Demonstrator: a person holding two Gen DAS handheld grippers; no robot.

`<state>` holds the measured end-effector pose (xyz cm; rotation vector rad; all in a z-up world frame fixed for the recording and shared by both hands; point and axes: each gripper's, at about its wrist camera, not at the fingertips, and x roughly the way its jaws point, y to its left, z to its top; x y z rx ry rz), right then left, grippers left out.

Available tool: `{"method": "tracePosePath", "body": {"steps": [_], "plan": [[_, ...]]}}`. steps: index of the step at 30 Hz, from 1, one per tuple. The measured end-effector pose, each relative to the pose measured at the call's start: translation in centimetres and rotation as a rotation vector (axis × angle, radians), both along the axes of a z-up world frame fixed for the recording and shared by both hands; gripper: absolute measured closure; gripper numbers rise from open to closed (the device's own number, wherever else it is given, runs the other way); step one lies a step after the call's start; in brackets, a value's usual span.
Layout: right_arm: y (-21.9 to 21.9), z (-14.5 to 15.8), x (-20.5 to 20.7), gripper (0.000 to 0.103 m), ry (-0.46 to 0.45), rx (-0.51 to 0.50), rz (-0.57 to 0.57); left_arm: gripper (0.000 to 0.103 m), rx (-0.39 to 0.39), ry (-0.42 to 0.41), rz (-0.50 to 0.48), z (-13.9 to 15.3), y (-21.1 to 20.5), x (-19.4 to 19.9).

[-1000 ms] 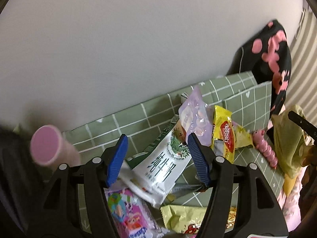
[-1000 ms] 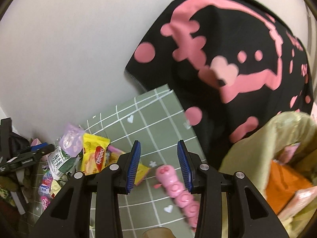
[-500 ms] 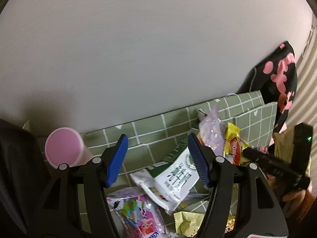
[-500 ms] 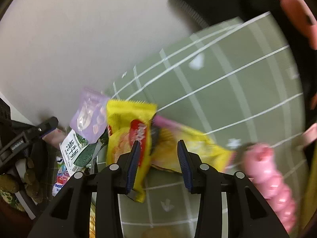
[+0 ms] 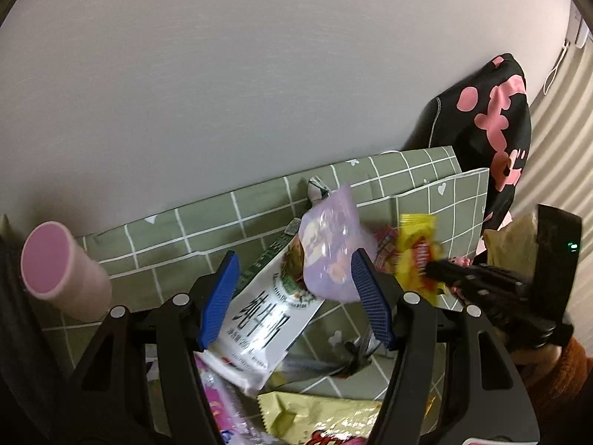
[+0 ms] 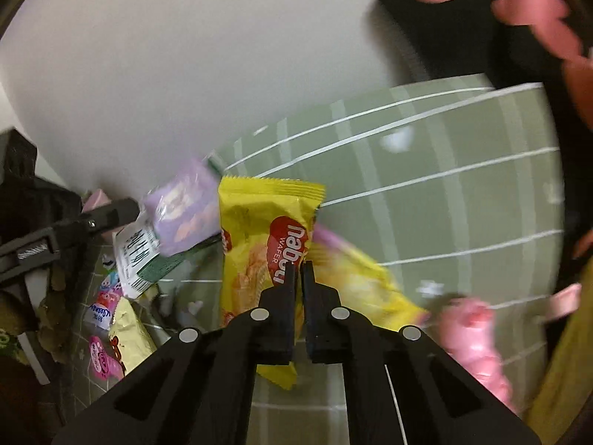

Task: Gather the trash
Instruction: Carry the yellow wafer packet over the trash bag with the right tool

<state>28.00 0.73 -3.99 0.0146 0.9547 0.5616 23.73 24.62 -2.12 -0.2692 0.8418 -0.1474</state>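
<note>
Here the right gripper (image 6: 299, 270) has its black jaws drawn almost together over the yellow wafer packet (image 6: 267, 244), a glossy, crinkled foil sachet with a serrated top edge and a red oval label; the tips pinch the packet's right edge, so the packet is in its grasp. The packet lies on a soft green cloth (image 6: 444, 170) ruled with thin white lines and small white hearts, spread over the worktop. Just left of it is a translucent lilac pouch (image 6: 185, 207) overlapping a white milk pouch (image 6: 137, 252) with a barcode, and to the right a knobbly pink toy (image 6: 478, 337), blurred. Behind rises a plain pale wall (image 6: 185, 55), and a black fabric with pink blotches (image 6: 519, 29) hangs at the upper right. The left gripper (image 5: 294, 296) stands wide apart, its ribbed blue pads (image 5: 218, 298) empty, poised above the white milk pouch (image 5: 267, 319) and the lilac pouch (image 5: 333, 252). A smooth matte pink cylinder (image 5: 59, 270) lies tipped on the cloth to its left, and a crumpled gold foil wrapper (image 5: 326, 419) sits below.
</note>
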Motion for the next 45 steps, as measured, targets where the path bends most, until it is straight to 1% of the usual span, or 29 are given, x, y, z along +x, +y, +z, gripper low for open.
{"method": "tracePosePath", "body": {"steps": [2, 4, 7, 9, 10, 11, 12, 16, 24, 26, 28, 30, 33, 36, 41, 45], "plan": [[-1.8, 0.8, 0.0, 0.097, -0.016, -0.003, -0.039, 0.044, 0.023, 0.026, 0.014, -0.3, -0.3, 0.9], [-3.3, 1.3, -0.1, 0.097, -0.026, -0.002, -0.074, 0.048, 0.054, 0.051, 0.025, -0.5, -0.8, 1.8], [-5.4, 1.5, -0.3, 0.097, -0.020, 0.015, -0.120, 0.060, 0.108, 0.071, 0.027, -0.8, -1.8, 2.8], [-6.3, 1.6, -0.6, 0.097, -0.018, 0.021, -0.132, 0.080, 0.165, 0.082, 0.032, -1.0, -2.7, 3.2], [-6.6, 1.5, -0.3, 0.097, -0.020, 0.020, -0.134, 0.084, 0.179, 0.080, 0.030, -0.9, -3.1, 3.2], [-6.9, 1.6, -0.7, 0.097, -0.026, 0.019, -0.136, 0.094, 0.189, 0.071, 0.024, -0.6, -3.6, 3.2], [-7.1, 1.5, -1.1, 0.097, -0.031, 0.020, -0.136, 0.098, 0.195, 0.063, 0.023, -0.3, -3.8, 3.0], [-7.2, 2.8, -1.6, 0.097, -0.064, 0.028, -0.138, 0.100, 0.203, 0.019, 0.005, 1.7, -5.0, 2.0], [-10.7, 7.0, -2.9, 0.097, -0.166, 0.041, -0.129, 0.100, 0.189, -0.092, -0.027, 6.8, -8.0, -1.5], [-11.5, 8.2, -3.4, 0.097, -0.198, 0.034, -0.125, 0.100, 0.201, -0.120, -0.043, 8.1, -8.7, -3.0], [-12.4, 9.5, -4.2, 0.097, -0.238, 0.020, -0.123, 0.100, 0.206, -0.131, -0.055, 8.8, -9.4, -3.7], [-13.4, 10.6, -4.6, 0.097, -0.267, 0.010, -0.131, 0.100, 0.189, -0.142, -0.063, 9.4, -10.3, -3.9], [-15.6, 12.3, -5.1, 0.097, -0.305, 0.008, -0.167, 0.100, 0.152, -0.153, -0.082, 10.2, -11.7, -4.0], [-18.2, 13.9, -5.5, 0.097, -0.337, 0.004, -0.219, 0.100, 0.116, -0.166, -0.116, 10.8, -14.2, -3.4], [-22.6, 16.3, -6.5, 0.097, -0.402, -0.040, -0.307, 0.100, 0.061, -0.199, -0.215, 12.4, -19.5, -2.2], [-26.1, 17.2, -7.1, 0.097, -0.430, -0.077, -0.389, 0.100, 0.053, -0.215, -0.306, 13.3, -24.0, -1.2]]}}
